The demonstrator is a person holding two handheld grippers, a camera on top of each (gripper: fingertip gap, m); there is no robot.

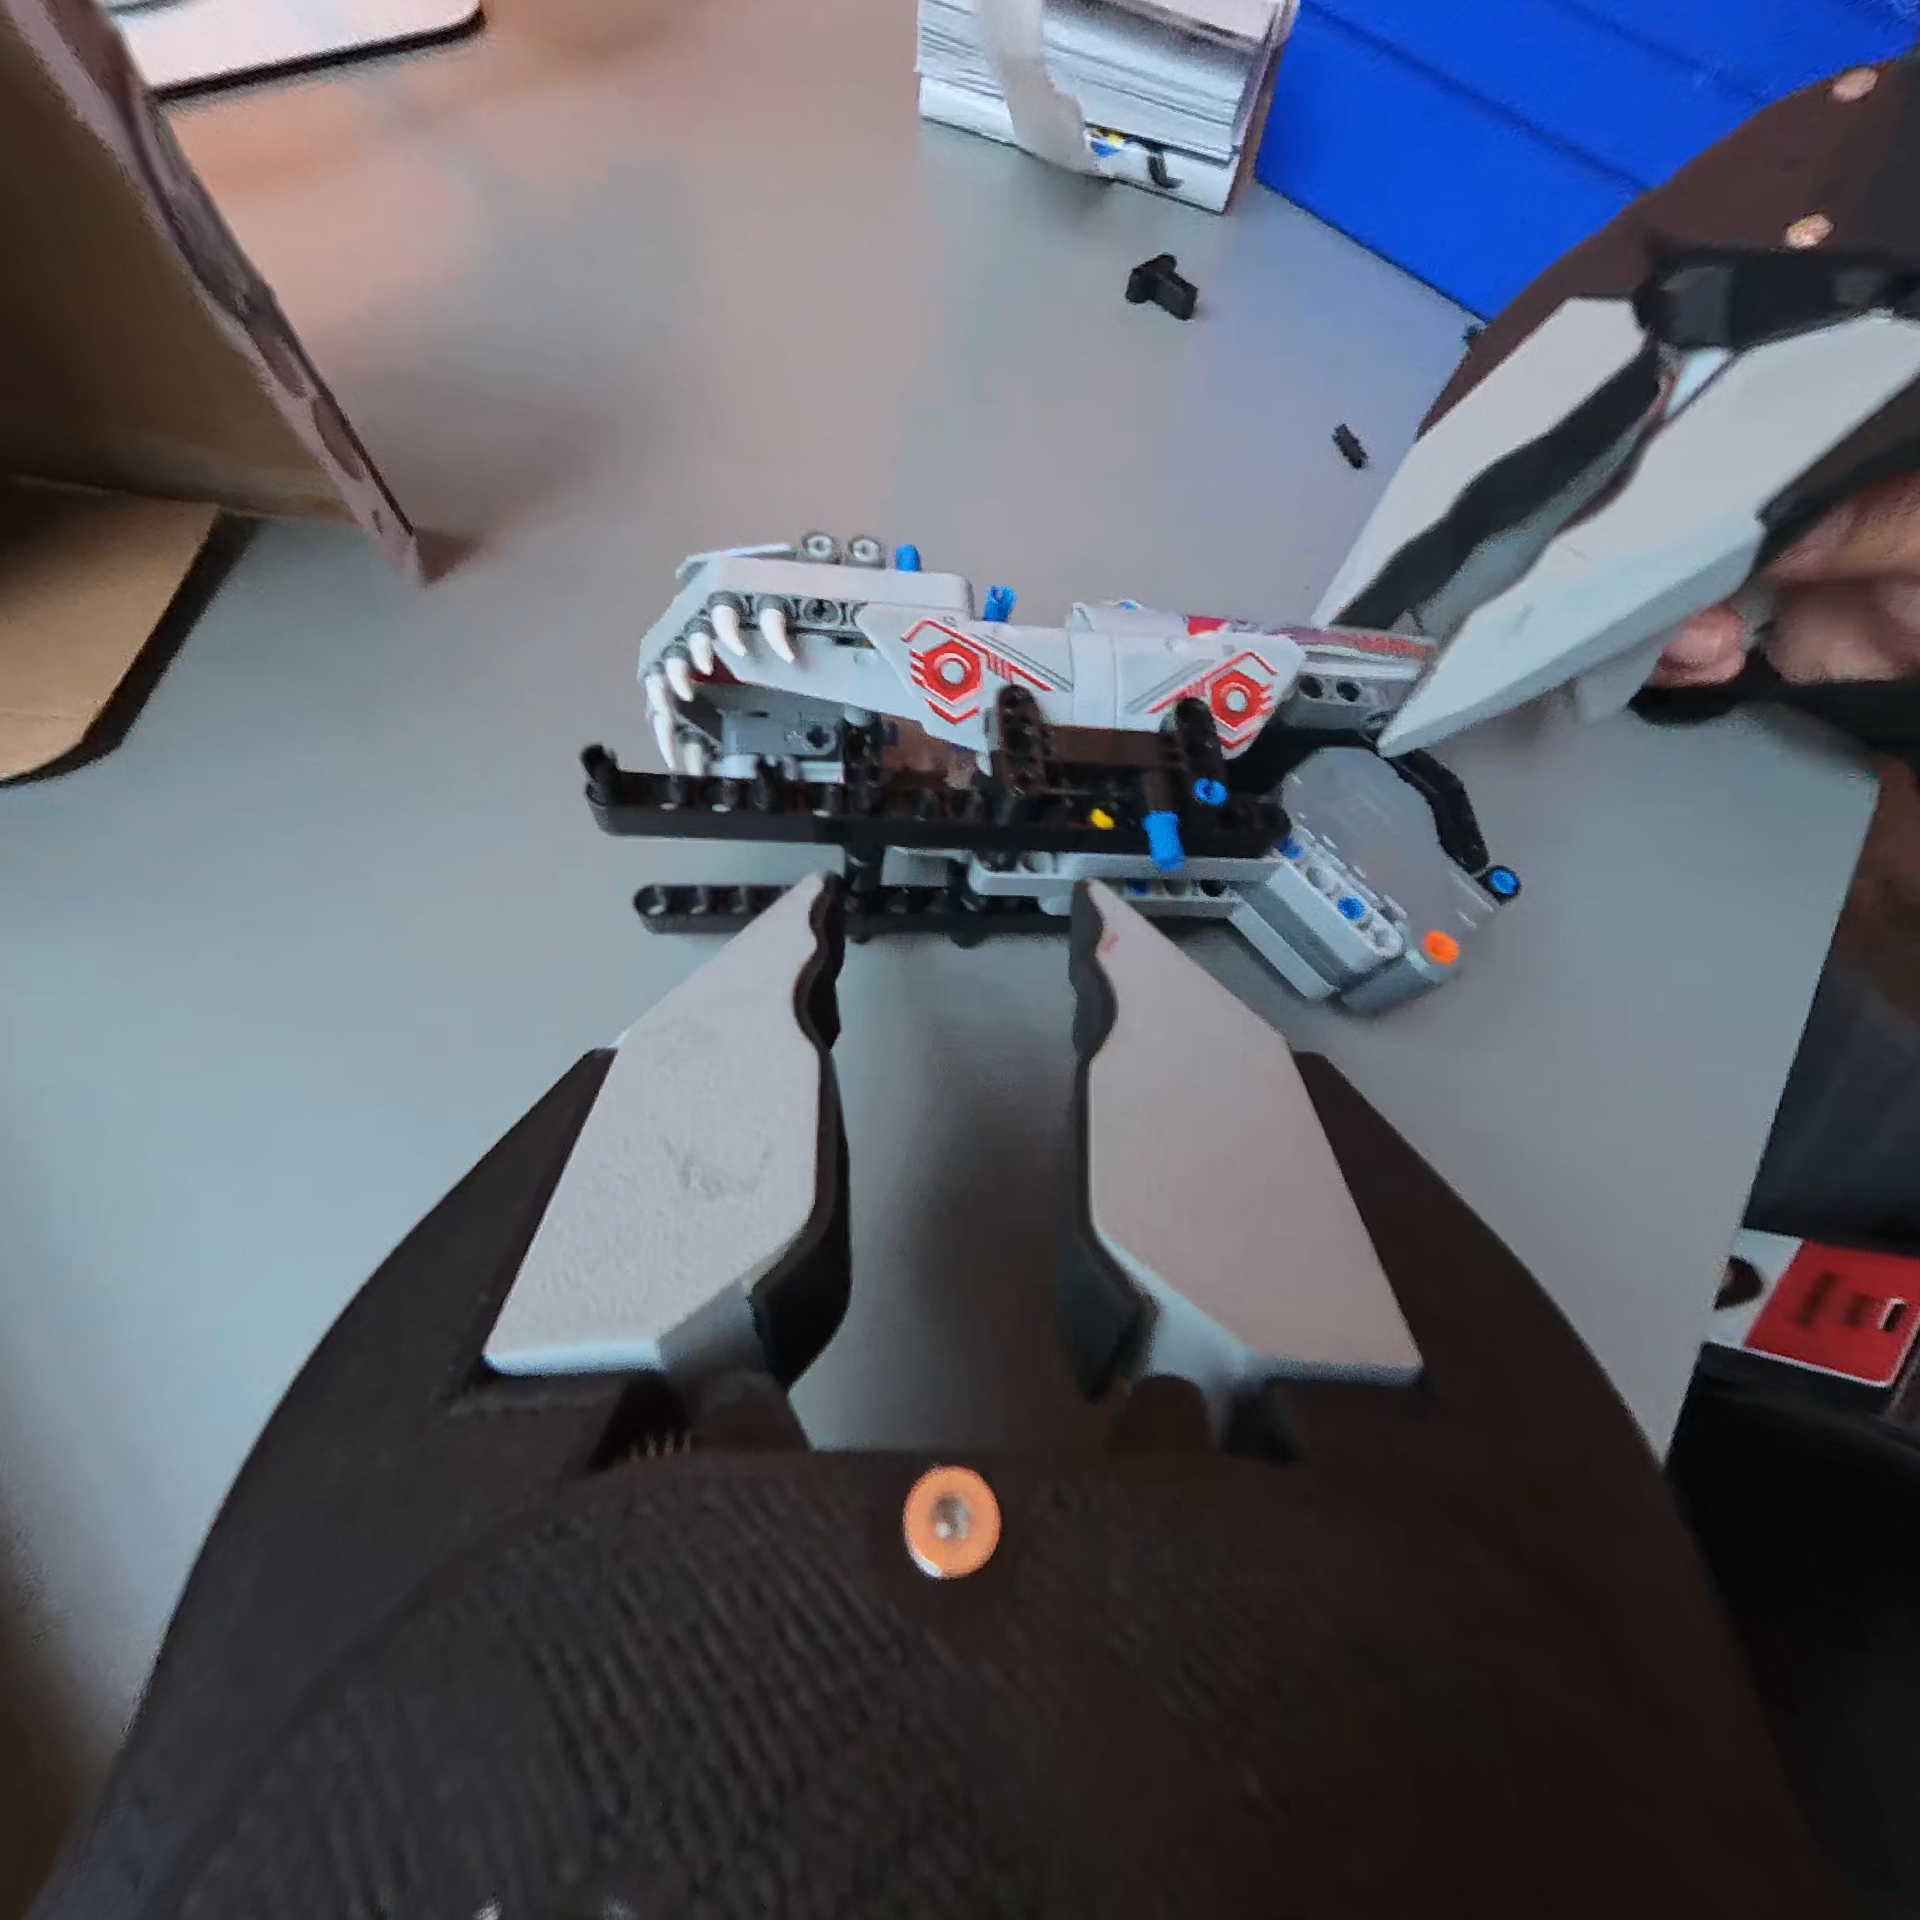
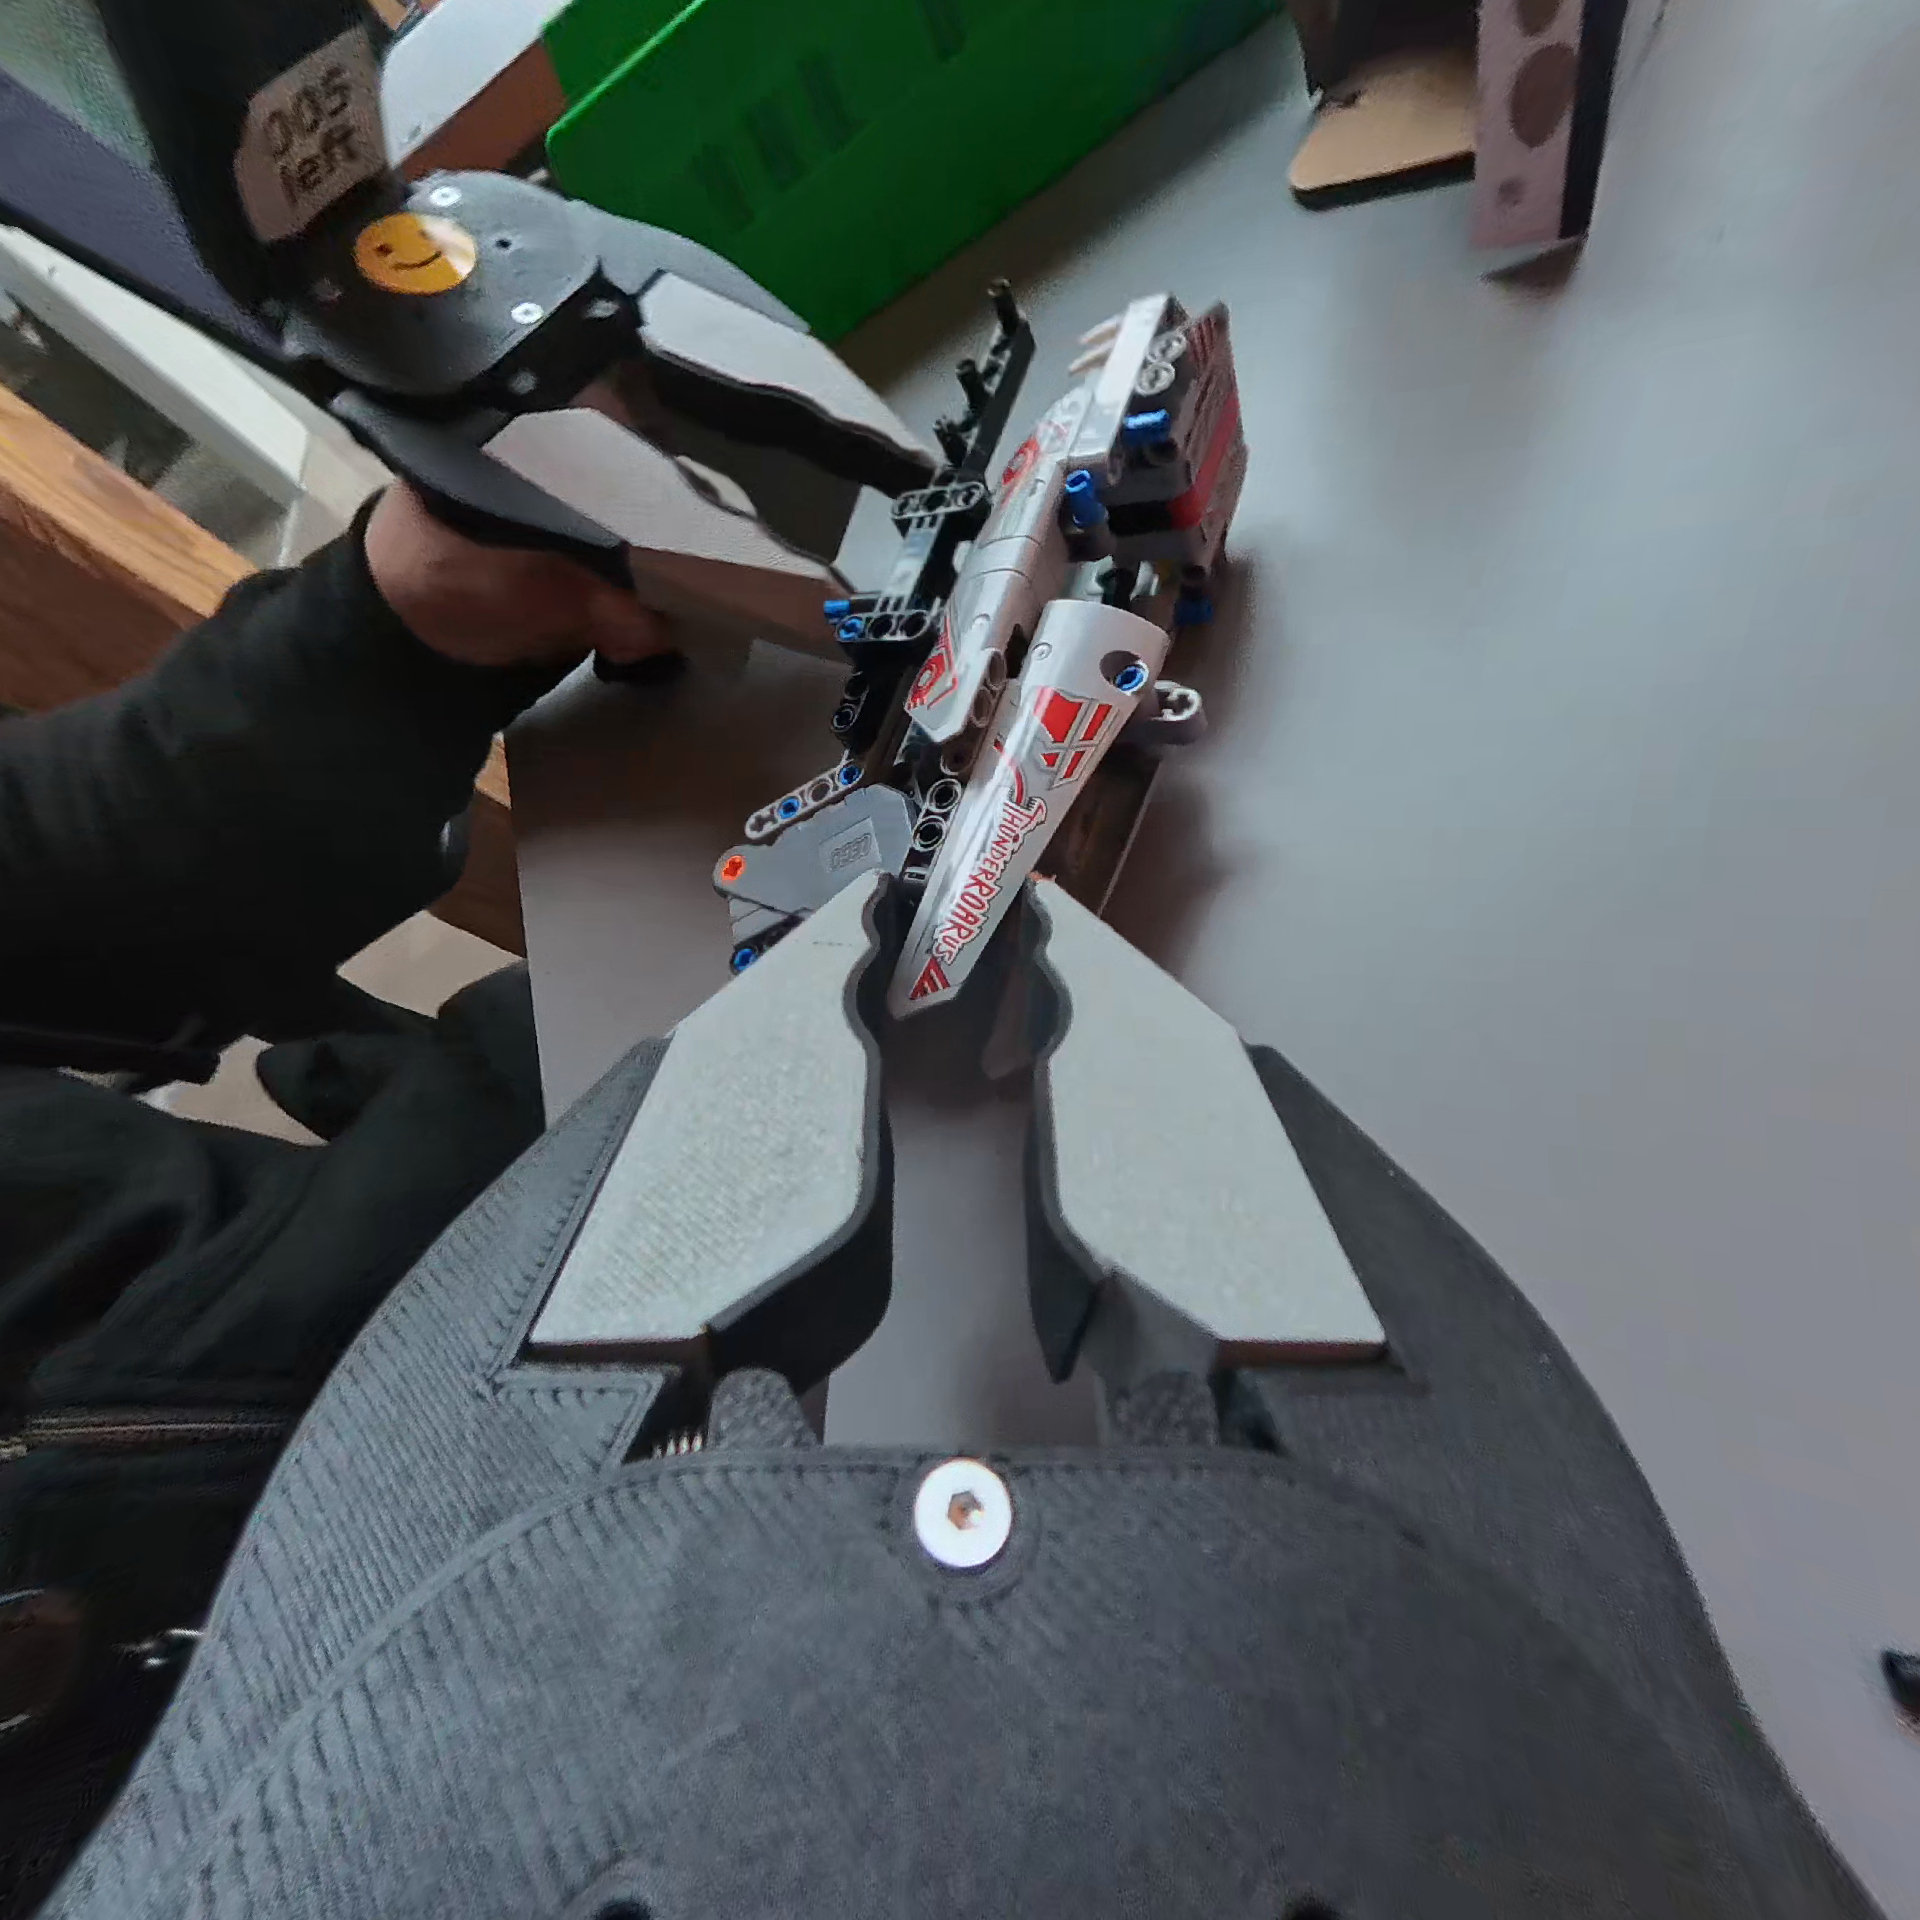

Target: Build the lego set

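The lego model (image 1: pixel 987 707) lies on the grey table: a grey, toothed creature with red hexagon stickers, on black beams with blue pins. My left gripper (image 1: pixel 951 914) is open and empty, its tips just short of the model's black base beams. It also shows in the right wrist view (image 2: pixel 883 551), by the model's black side. My right gripper (image 2: pixel 961 935) has the model's white tail panel (image 2: pixel 987 852) between its fingers and looks closed on it. In the left wrist view the right gripper (image 1: pixel 1371 675) comes in from the right onto the tail.
Two loose black pieces (image 1: pixel 1162 286) (image 1: pixel 1349 445) lie behind the model. A white paper stack (image 1: pixel 1101 94) and a blue bin (image 1: pixel 1558 135) stand at the back, a cardboard box (image 1: pixel 156 312) at the left. A green bin (image 2: pixel 831 135) is beyond the model. The table edge (image 2: pixel 530 935) is close.
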